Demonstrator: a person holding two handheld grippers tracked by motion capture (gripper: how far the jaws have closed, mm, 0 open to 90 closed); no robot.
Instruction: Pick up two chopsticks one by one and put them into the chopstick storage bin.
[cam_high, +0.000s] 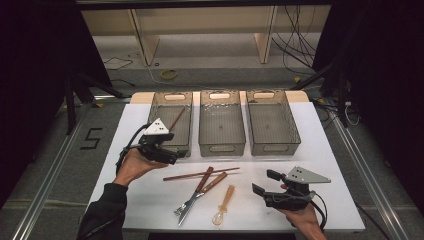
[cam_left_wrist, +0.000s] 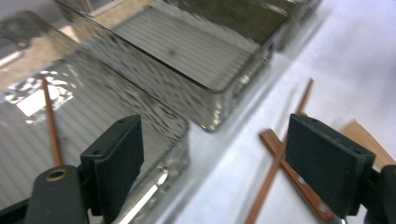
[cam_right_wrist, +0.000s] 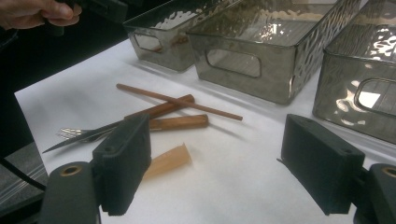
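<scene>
The left gripper (cam_high: 172, 150) hangs over the near right corner of the left bin (cam_high: 187, 120), its jaws spread wide with nothing between them. Just behind it, inside that bin, one brown chopstick (cam_high: 176, 119) lies slanted against the wall, which suggests the sorting puts chopsticks there. In the left gripper view the same stick (cam_left_wrist: 50, 122) sits up and to the left of the near jaw, beyond the clear wall.

Ahead of this gripper and to its right, on the white table (cam_high: 330, 150), lies the second chopstick (cam_high: 200, 174), crossing over the wooden handles of a knife (cam_high: 196, 195) and a fork (cam_high: 202, 191); it reads as the next thing to fetch, and resting on top makes it easy to lift. A little farther along lies a pale amber spoon-like utensil (cam_high: 225, 204).

Beyond those, the right gripper (cam_high: 263, 182) rests low near the table's front edge, jaws likewise parked wide and empty, apparently waiting its turn. The middle bin (cam_high: 206, 120) and right bin (cam_high: 292, 120) stand empty behind the cutlery, probably meant for the other kinds.
</scene>
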